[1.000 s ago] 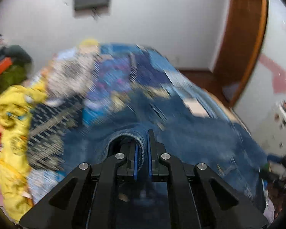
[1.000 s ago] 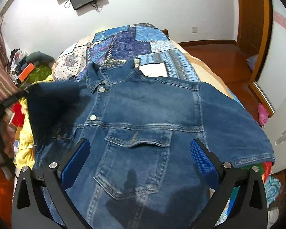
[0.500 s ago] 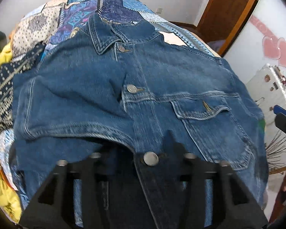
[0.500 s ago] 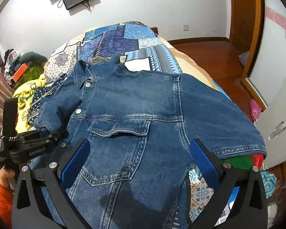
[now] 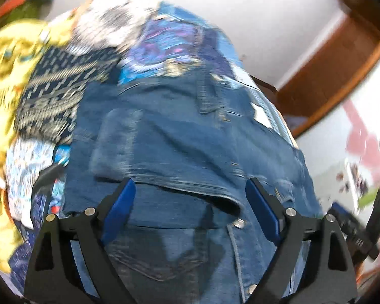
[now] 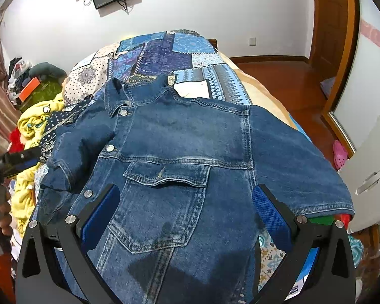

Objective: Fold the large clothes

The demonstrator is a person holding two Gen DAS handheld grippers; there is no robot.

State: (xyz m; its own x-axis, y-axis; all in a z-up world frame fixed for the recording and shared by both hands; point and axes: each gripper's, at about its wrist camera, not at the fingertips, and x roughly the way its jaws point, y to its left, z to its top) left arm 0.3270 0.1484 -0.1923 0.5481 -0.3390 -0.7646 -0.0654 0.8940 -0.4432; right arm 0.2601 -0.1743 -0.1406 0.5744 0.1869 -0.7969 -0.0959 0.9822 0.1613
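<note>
Tools both wide: your left tool (image 5: 190,202) is opening above the folded sleeve (image 6: 71,149); next, the denim jacket's (image 6: 190,136) other sleeve.

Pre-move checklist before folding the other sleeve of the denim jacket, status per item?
1. Left sleeve folded in across the front of the denim jacket: ok.
2. Left gripper clear of cloth: ok, jaws opening, nothing pinched between the pads.
3. Right gripper ready: ok, jaws wide, hovering over the chest pocket, holding nothing.
4. Right sleeve laid flat and reachable: ok, it spreads out toward the bed edge.
5. Collar flat: ok, though one side is slightly raised.
6. Hem straight: cannot tell, it is hidden beneath the grippers.
</note>
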